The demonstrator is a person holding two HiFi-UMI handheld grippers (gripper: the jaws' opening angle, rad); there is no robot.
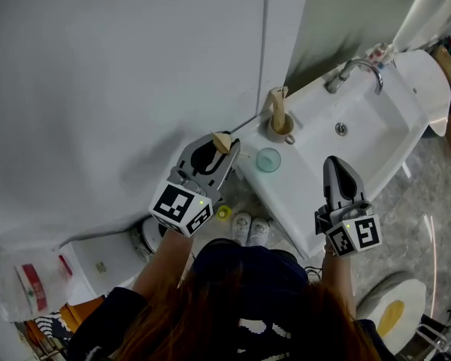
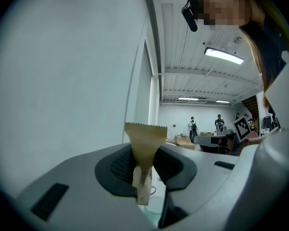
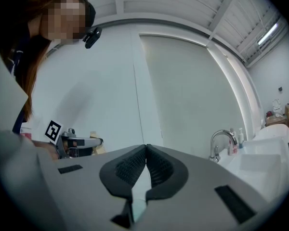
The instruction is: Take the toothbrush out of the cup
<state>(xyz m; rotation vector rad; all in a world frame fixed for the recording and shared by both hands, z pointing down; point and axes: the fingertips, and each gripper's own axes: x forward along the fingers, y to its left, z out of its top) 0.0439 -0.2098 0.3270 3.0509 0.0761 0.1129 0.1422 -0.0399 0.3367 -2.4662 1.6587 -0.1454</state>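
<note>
My left gripper (image 1: 227, 146) is shut on the top of a toothbrush in a tan paper wrapper (image 1: 222, 141), held in the air left of the sink's corner. In the left gripper view the wrapper (image 2: 145, 146) stands upright, pinched between the pads of that gripper (image 2: 143, 163). A clear teal cup (image 1: 268, 159) sits on the sink rim just right of it and looks empty. Behind it a brown cup (image 1: 282, 131) holds another tan packet (image 1: 277, 102). My right gripper (image 1: 337, 165) hovers over the sink's front edge, shut with nothing in it (image 3: 145, 154).
The white sink (image 1: 376, 138) has a chrome faucet (image 1: 353, 70) at its back. A pale wall fills the left. Below are the person's shoes (image 1: 249, 229), a white fixture (image 1: 98, 260) and a round white and yellow object (image 1: 391, 310) on the floor.
</note>
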